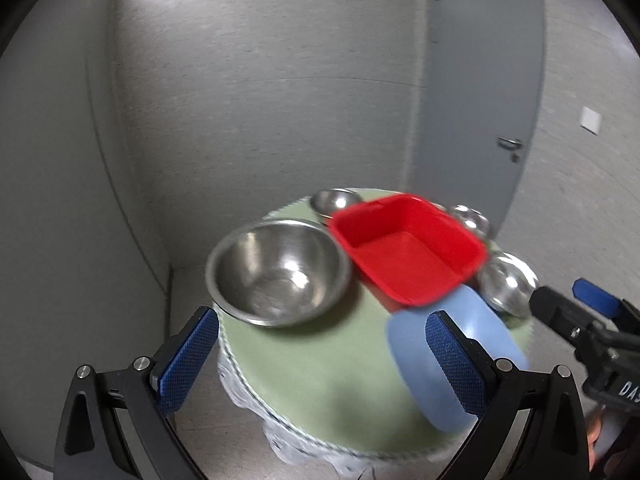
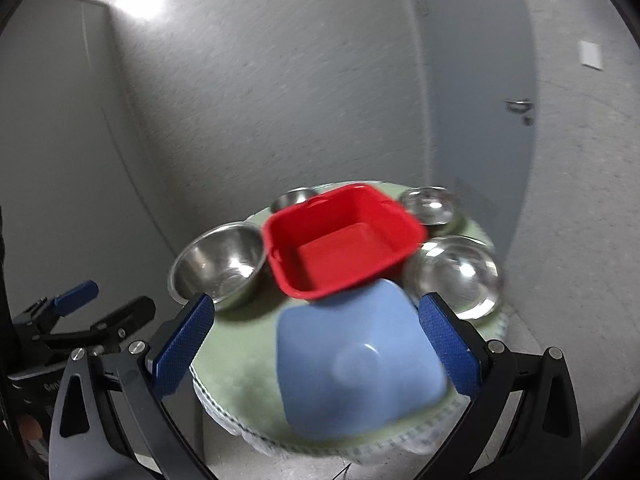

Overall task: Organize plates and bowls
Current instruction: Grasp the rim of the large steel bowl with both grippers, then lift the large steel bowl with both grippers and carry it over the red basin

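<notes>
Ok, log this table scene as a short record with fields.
surface: round table with green top
blue dish: blue square bowl, nearest edge, between the right tool's fingers, not gripped
red dish: red square tub, centre
steel: large steel bowl left, three other steel bowls
left tool: open, empty
right tool: open

Very little lettering can be read. In the left wrist view, at the right edge of the frame toward the bottom, the black body of the right gripper (image 1: 576, 300) carries white capitals cut off by the frame edge; only "DA" can be made out. In the right wrist view, at the lower left, the left gripper (image 2: 108, 304) bears faint pale marks on its dark body, too blurred to read. The bowls and dishes show no legible labels.
</notes>
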